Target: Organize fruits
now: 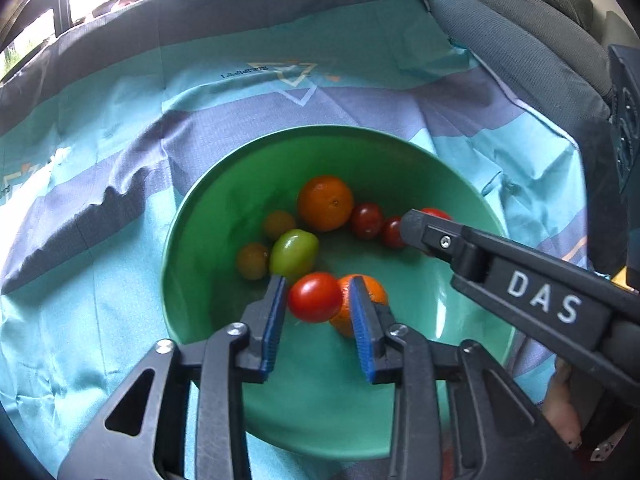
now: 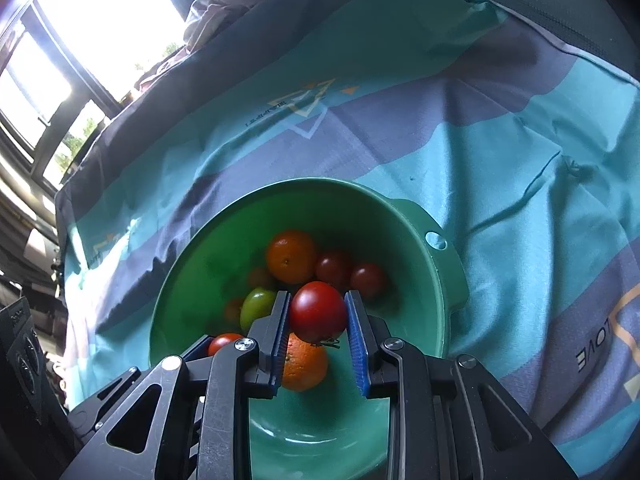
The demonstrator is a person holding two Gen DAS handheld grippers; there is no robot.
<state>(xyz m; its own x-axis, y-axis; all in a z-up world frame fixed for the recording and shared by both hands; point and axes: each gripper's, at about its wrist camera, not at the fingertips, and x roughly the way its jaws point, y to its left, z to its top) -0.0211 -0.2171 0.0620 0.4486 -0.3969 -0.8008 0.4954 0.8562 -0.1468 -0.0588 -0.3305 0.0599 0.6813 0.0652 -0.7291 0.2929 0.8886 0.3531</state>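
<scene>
Both claws over the green bowl, each with a tomato between its blue pads.

The left claw (image 1: 318,288) stands partly parted around a glossy red cherry tomato (image 1: 314,297), which sits between the pads with a gap on one side, so it looks released or nearly so. The right claw (image 2: 317,300) is pinched narrow on a darker round red tomato (image 2: 318,312), held above the round green plastic bowl (image 1: 460,312). Below and beyond the claws lie two oranges, a green tomato (image 1: 294,257), small yellowish ones and dark red ones. No fruit shows on the teal-and-grey striped cloth (image 1: 120,200) outside, so gathering seems nearly finished; these two tomatoes remain.
</scene>
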